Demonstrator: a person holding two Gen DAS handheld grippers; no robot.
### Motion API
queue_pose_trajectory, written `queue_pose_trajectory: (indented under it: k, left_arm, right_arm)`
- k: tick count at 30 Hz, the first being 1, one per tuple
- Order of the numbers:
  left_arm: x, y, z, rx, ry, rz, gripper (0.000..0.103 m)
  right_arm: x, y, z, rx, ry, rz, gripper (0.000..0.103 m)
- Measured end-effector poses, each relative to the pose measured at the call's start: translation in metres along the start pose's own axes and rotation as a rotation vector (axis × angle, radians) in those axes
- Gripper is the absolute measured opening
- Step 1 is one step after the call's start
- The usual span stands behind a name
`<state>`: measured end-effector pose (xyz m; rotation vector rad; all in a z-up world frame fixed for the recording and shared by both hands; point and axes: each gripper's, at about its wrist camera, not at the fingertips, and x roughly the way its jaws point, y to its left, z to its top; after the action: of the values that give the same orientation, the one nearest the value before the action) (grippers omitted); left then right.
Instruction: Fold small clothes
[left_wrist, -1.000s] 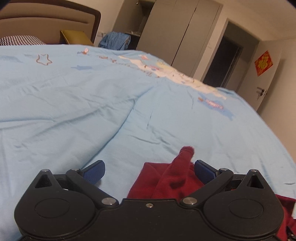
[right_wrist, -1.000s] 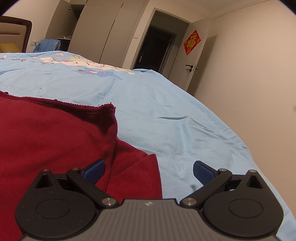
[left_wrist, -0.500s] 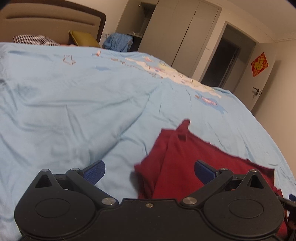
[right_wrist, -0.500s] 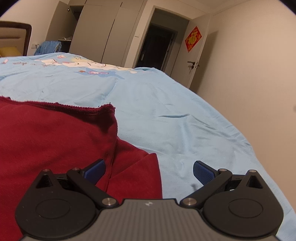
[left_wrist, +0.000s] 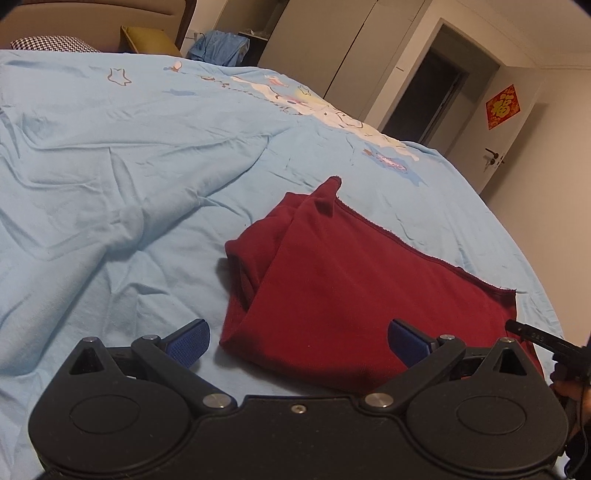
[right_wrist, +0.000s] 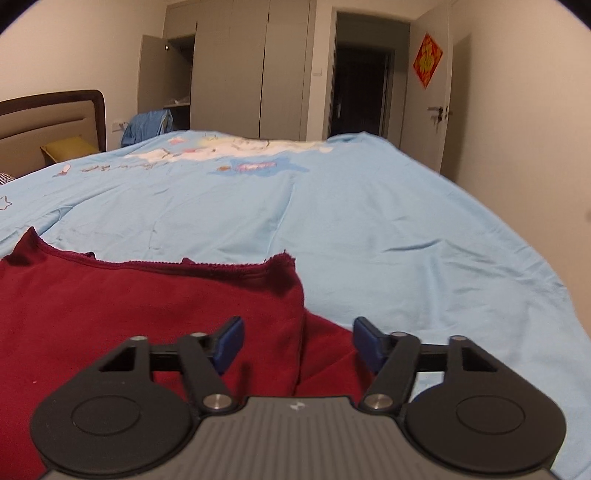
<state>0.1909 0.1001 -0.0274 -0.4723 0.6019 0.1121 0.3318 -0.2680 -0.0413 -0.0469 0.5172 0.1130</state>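
Red garment lies partly folded on blue bedsheet, centre-right of left view, long axis running toward lower right. Left gripper: jaws wide apart, empty. Right gripper: nearer, jaws closing over garment's right edge, not yet pinching.

Left gripper: black body, two round discs, silver pivot screws, blue ribbed pads. Right gripper: same black linkage w/ blue pads, but grey ribbed centre plate w/ small white mark between the discs.
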Motion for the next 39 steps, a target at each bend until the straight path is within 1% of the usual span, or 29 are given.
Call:
queue_pose_trajectory:
  k: [1, 2, 3, 4, 5, 6, 7, 9, 11, 14, 16, 19, 25, 28, 32, 34, 35, 36, 38, 39]
  left_arm:
    - [-0.002, 0.000, 0.000, 0.000, -0.003, 0.001, 0.102]
    - [-0.003, 0.000, 0.002, -0.002, -0.005, 0.002, 0.102]
    - [-0.005, 0.001, 0.003, -0.006, -0.008, 0.003, 0.102]
    - [-0.006, 0.002, 0.004, -0.011, -0.010, 0.006, 0.102]
    - [-0.007, 0.003, 0.004, -0.016, -0.010, 0.008, 0.102]
    - [-0.007, 0.005, 0.004, -0.023, -0.009, 0.010, 0.102]
    - [-0.007, 0.005, 0.003, -0.029, -0.006, 0.011, 0.102]
    - [-0.007, 0.007, 0.003, -0.039, -0.001, 0.010, 0.102]
    - [-0.007, 0.008, 0.002, -0.041, 0.000, 0.007, 0.102]
    - [-0.005, 0.008, 0.002, -0.034, 0.008, 0.006, 0.102]
    - [-0.003, 0.008, 0.002, -0.036, 0.017, 0.007, 0.102]
    - [-0.003, 0.008, 0.001, -0.044, 0.015, 0.001, 0.102]
    - [-0.001, 0.012, 0.001, -0.043, 0.020, -0.006, 0.102]
    - [0.009, 0.016, 0.002, -0.060, 0.043, -0.013, 0.102]
    - [0.020, 0.019, 0.004, -0.109, 0.062, -0.031, 0.102]
    - [0.023, 0.017, 0.005, -0.115, 0.065, -0.039, 0.102]
    - [0.024, 0.016, 0.006, -0.112, 0.067, -0.042, 0.102]
    - [0.026, 0.015, 0.007, -0.110, 0.070, -0.041, 0.102]
    - [0.030, 0.014, 0.008, -0.113, 0.071, -0.039, 0.102]
    - [0.032, 0.014, 0.010, -0.119, 0.071, -0.037, 0.102]
  right_arm:
    - [0.007, -0.001, 0.001, 0.011, 0.022, 0.003, 0.056]
    - [0.013, -0.002, 0.001, 0.025, 0.046, 0.004, 0.049]
    - [0.019, -0.004, 0.001, 0.042, 0.062, 0.003, 0.040]
    - [0.022, -0.006, 0.001, 0.059, 0.066, 0.008, 0.036]
    - [0.023, -0.007, 0.001, 0.071, 0.064, 0.018, 0.025]
    - [0.023, -0.007, 0.001, 0.071, 0.061, 0.029, 0.011]
    - [0.022, -0.006, 0.001, 0.062, 0.057, 0.036, 0.007]
    - [0.018, -0.004, 0.001, 0.045, 0.044, 0.040, 0.005]
    - [0.011, -0.007, 0.001, 0.060, 0.024, 0.028, 0.005]
    - [0.003, -0.019, -0.001, 0.110, 0.022, 0.006, 0.005]
    - [0.001, -0.024, -0.005, 0.115, 0.035, -0.005, 0.005]
    - [0.000, -0.022, -0.010, 0.097, 0.045, -0.025, 0.005]
    - [-0.003, -0.023, -0.015, 0.171, 0.051, -0.058, 0.004]
    - [-0.004, -0.023, -0.020, 0.163, 0.054, -0.059, 0.004]
    - [-0.012, -0.017, -0.015, 0.099, 0.035, -0.044, 0.007]
    - [-0.019, -0.014, -0.012, 0.067, 0.023, -0.055, 0.013]
    - [-0.023, -0.013, -0.011, 0.056, 0.016, -0.064, 0.024]
    - [-0.028, -0.012, -0.010, 0.049, 0.007, -0.067, 0.038]
    - [-0.040, -0.008, -0.007, 0.041, -0.018, -0.062, 0.050]
    - [-0.047, -0.004, -0.006, 0.028, -0.031, -0.059, 0.054]
